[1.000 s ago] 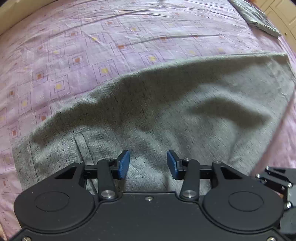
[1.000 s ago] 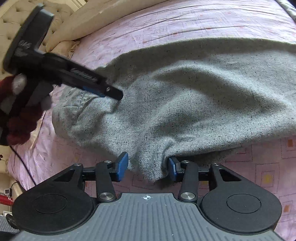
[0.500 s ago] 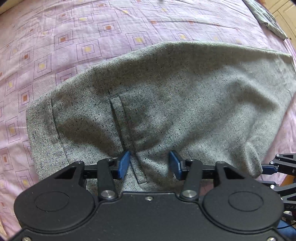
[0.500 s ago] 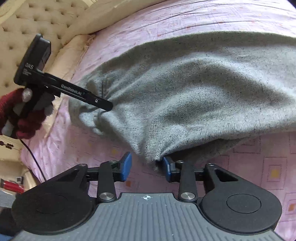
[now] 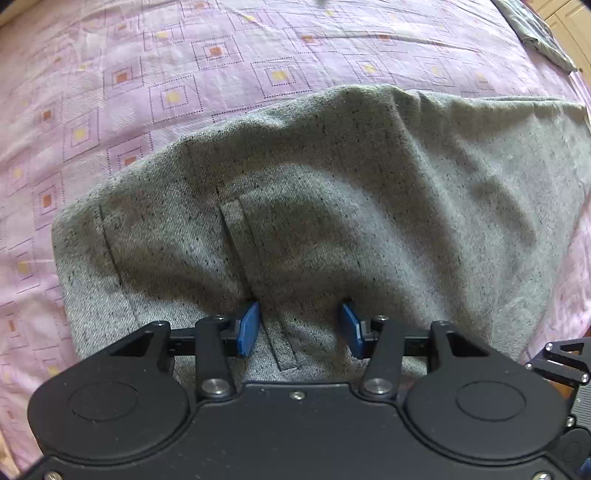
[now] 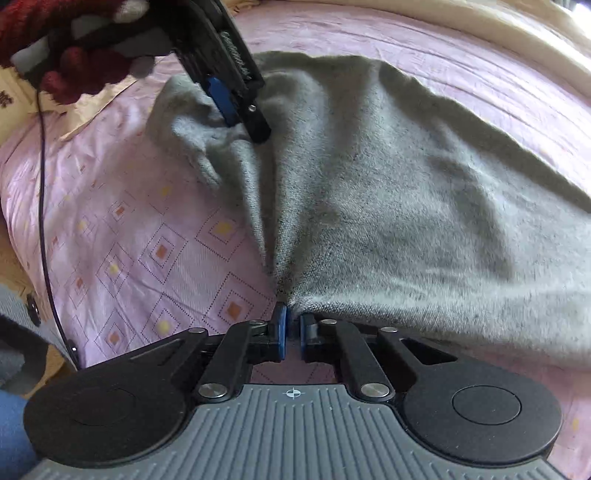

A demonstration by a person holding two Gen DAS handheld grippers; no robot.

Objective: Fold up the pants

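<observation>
Grey speckled pants (image 5: 332,203) lie spread over the bed, waistband toward me. My left gripper (image 5: 299,317) points straight down onto the waistband. Its blue pads stand apart, and a belt loop (image 5: 240,243) runs between them with slack cloth. In the right wrist view the pants (image 6: 406,203) pull into tight folds that converge at my right gripper (image 6: 293,321). Its jaws are closing and pinch the cloth's edge at the tips. The left gripper (image 6: 240,110) shows at the upper left of that view, dug into bunched cloth and held by a hand in a dark red glove (image 6: 74,55).
A pink bedsheet (image 5: 184,74) with square patterns lies under the pants on all sides. A folded grey garment (image 5: 535,33) rests at the far right corner. A cream padded bed edge (image 6: 517,55) runs behind, and a black cable (image 6: 42,184) hangs at the left.
My right gripper's jaws have come together from wide open onto the pants' edge, and it has rolled and shifted. The cloth now gathers into folds. My left gripper slid slightly along the waistband.
</observation>
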